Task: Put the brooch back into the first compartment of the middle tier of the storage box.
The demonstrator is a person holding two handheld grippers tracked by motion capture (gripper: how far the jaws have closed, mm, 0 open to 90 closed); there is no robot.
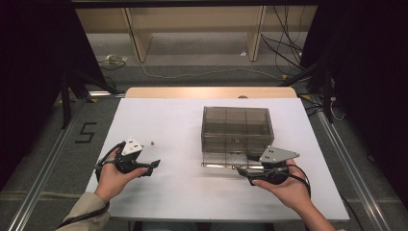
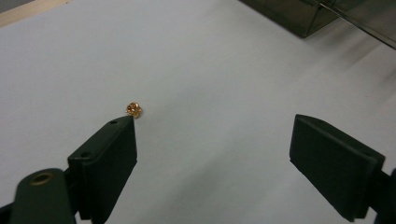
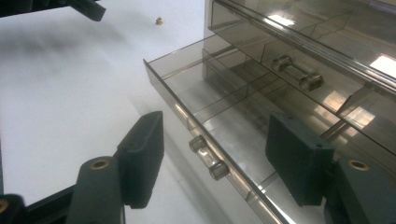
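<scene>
Though L jaws gape, bead (image 2: 134, 109) just beyond L fingertip (image 2: 122, 127).

Grey carpet floor (image 1: 43, 159) with loose cables (image 1: 284, 48), wooden shelf frame (image 1: 139, 38) behind.

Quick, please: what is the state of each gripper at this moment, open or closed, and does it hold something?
Left gripper: open, holding nothing; small orange bead lies just beyond one jaw.
Right gripper: open, astride the drawer handle, not gripping.

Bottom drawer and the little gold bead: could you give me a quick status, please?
Left gripper open, empty, short of gold bead on table. Right gripper open, straddling handle of pulled-out bottom drawer. Nothing between bead and drawer.
</scene>
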